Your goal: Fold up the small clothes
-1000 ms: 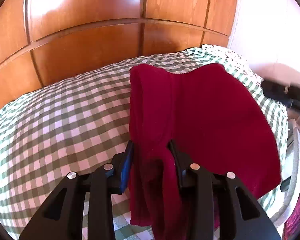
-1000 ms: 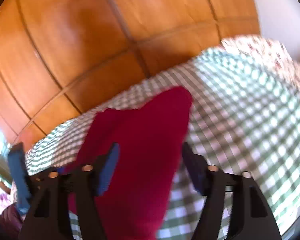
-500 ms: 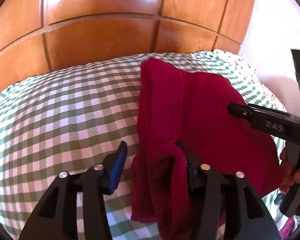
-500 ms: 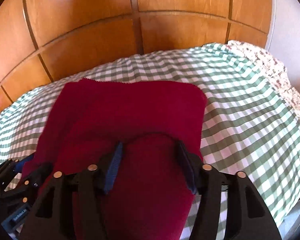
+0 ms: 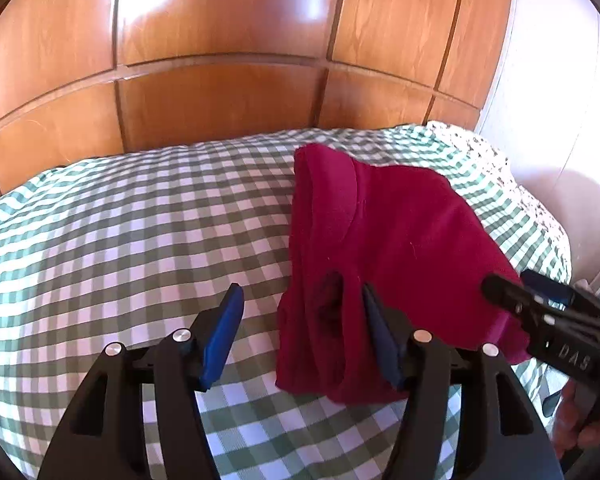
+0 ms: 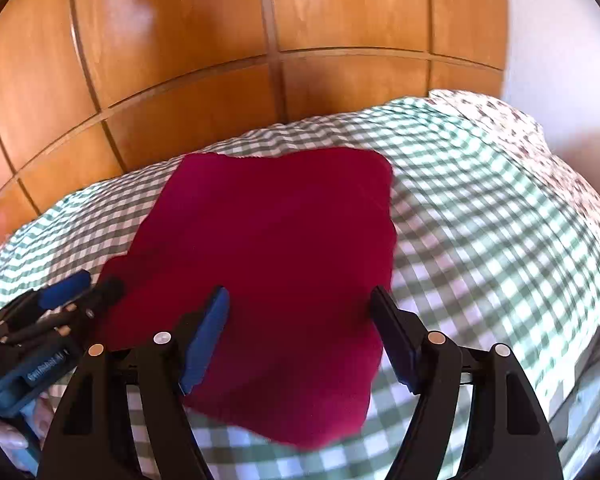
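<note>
Left wrist: garment (image 5: 400,240) folded layers visible | right wrist: flat top | both jaws apart

A wooden headboard (image 5: 220,92) fills the upper half of both views, built of glossy orange-brown panels divided by darker grooves into 2 rows. Bright patches of light glare on its upper panels in the left wrist view. Below it lies a bed covered by a green-and-white checked bedspread (image 5: 120,232), its surface gently domed. At the far right corner of the bed, a white fabric with a small dark floral print (image 6: 512,128) shows from under the checked cover. A plain pale wall (image 5: 560,80) rises to the right of the headboard.
</note>
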`<state>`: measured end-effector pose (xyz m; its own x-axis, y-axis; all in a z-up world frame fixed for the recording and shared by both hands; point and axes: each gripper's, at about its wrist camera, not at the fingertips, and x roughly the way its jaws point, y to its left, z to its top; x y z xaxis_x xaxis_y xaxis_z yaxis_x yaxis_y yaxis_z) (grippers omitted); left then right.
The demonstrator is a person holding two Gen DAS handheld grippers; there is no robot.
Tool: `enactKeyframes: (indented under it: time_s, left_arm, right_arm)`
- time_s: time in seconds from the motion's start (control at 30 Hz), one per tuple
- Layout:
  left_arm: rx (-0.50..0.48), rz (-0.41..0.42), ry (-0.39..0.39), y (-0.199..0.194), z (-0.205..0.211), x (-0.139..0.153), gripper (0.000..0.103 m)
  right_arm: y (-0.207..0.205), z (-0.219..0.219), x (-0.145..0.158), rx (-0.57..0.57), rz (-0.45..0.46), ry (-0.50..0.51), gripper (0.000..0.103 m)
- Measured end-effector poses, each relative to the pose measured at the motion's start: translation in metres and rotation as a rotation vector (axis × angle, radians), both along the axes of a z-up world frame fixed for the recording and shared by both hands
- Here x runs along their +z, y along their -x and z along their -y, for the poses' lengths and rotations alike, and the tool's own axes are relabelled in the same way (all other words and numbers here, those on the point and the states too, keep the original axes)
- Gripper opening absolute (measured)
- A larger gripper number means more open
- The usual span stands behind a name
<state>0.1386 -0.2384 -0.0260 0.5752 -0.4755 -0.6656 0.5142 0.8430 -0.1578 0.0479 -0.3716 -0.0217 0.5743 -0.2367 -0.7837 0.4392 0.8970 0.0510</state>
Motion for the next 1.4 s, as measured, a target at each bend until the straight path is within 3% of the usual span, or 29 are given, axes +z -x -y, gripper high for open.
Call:
enactKeyframes:
  time_s: [0.23,0.33,0.5,1.07,1.4]
  left_arm:
    - [0.067,0.074,-0.019,0.022,-0.018,0.017,0.075]
    - [0.109,0.114,-0.033,0.034,-0.027,0.024,0.084]
    - [0.148,0.128,-0.03,0.045,-0.04,0.031,0.089]
    - [0.198,0.164,-0.041,0.07,-0.051,0.041,0.1]
    - [0.203,0.157,-0.045,0.07,-0.053,0.041,0.1]
  right_arm:
    - [0.021,-0.017,0.004,-0.108,0.006,0.061,0.088]
    - [0.028,-0.027,0.009,-0.119,0.011,0.089,0.091]
    - [0.037,-0.038,0.02,-0.137,0.039,0.127,0.097]
    - [0.056,-0.062,0.029,-0.174,0.059,0.216,0.099]
    - [0.057,-0.063,0.03,-0.183,0.062,0.218,0.099]
